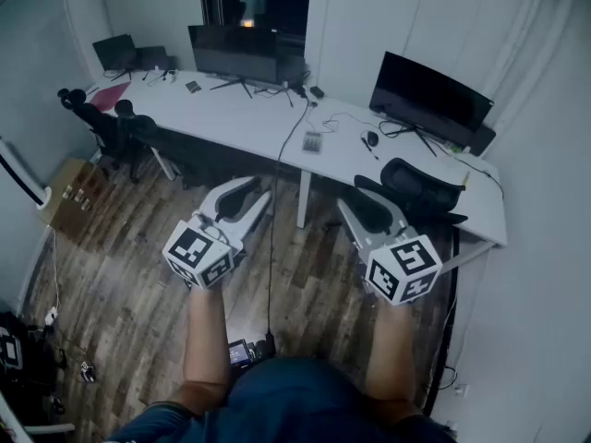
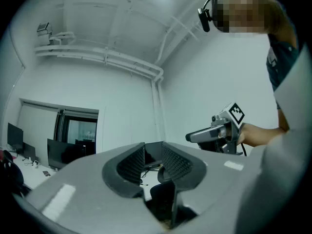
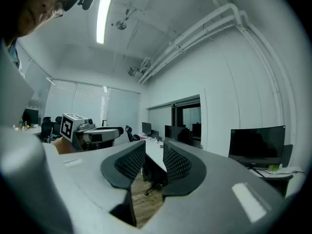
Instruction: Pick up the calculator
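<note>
The calculator (image 1: pixel 313 141) is a small grey slab lying flat on the long white desk (image 1: pixel 231 113), near its front edge and between two monitors. In the head view both grippers hang over the wooden floor, short of the desk and well apart from the calculator. My left gripper (image 1: pixel 257 190) points up and to the right; its jaws stand a little apart with nothing between them (image 2: pixel 153 155). My right gripper (image 1: pixel 362 199) is over a black chair, its jaws also slightly apart and empty (image 3: pixel 154 162). Neither gripper view shows the calculator.
Monitors (image 1: pixel 233 53) (image 1: pixel 429 95) stand on the desk among cables and small items. Black office chairs (image 1: pixel 411 187) (image 1: pixel 111 123) sit in front of it. A cable (image 1: pixel 274 229) drops from the desk to the floor. A cardboard box (image 1: pixel 74 192) rests at the left.
</note>
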`<state>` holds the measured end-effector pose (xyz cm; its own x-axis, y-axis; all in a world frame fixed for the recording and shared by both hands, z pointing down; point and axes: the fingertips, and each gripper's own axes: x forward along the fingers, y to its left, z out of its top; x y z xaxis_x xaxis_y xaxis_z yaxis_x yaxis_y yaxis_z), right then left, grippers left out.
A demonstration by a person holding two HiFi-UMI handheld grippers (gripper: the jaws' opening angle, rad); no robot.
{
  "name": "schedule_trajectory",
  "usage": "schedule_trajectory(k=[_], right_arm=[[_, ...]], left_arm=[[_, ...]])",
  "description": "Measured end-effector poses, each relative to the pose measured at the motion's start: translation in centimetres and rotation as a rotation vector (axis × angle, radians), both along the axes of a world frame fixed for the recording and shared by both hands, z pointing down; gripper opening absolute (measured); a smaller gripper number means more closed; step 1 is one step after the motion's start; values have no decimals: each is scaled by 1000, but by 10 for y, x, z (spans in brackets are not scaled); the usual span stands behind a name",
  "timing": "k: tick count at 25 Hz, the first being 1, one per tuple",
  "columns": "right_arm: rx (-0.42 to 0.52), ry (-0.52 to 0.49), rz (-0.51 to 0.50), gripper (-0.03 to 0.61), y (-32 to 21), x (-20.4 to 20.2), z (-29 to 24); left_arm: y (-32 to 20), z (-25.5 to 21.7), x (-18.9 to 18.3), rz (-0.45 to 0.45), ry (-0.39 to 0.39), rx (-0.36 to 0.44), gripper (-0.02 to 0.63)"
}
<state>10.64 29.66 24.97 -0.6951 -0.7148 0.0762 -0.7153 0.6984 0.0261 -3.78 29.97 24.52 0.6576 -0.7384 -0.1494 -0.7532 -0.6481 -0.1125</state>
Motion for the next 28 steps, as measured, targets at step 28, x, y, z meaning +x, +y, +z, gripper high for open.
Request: schedule_trajectory(k=[28], right_arm=[[-44,-3,63,126,-2,-71,7]], left_arm=[[-16,8,-73,68,71,-1,104]])
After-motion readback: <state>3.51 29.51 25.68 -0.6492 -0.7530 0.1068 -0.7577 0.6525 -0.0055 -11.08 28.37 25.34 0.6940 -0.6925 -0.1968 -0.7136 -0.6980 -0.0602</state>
